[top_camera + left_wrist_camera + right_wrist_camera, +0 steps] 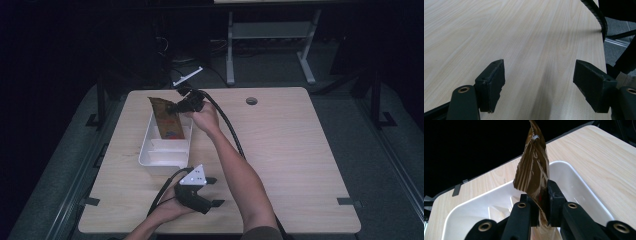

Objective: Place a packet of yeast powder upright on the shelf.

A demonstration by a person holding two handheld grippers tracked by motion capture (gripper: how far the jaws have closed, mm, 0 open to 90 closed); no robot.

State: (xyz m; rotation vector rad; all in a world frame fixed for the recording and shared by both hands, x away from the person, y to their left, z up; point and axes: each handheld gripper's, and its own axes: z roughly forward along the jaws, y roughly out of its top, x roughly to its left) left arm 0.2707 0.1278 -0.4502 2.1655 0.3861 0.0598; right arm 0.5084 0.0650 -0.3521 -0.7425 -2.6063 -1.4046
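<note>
A crinkled brown foil packet [532, 165] stands upright between the jaws of my right gripper [540, 195], whose pads press on its lower part. In the high view the right gripper [176, 107] holds the packet [165, 120] over the far end of a white divided tray [145, 150]. The tray's rim [574, 173] curves below the packet. I cannot tell whether the packet's lower end touches the tray. My left gripper [216, 191] rests near the table's front edge, to the right of the tray's near end. Its jaws stand wide apart over bare wood [539, 80], with nothing between them.
The light wooden table [290, 150] has a round cable hole [251, 101] at the back. A black cable [230, 130] trails from the right gripper across the middle. White dividers [167, 146] split the tray into compartments. Dark floor and desk legs lie beyond the table.
</note>
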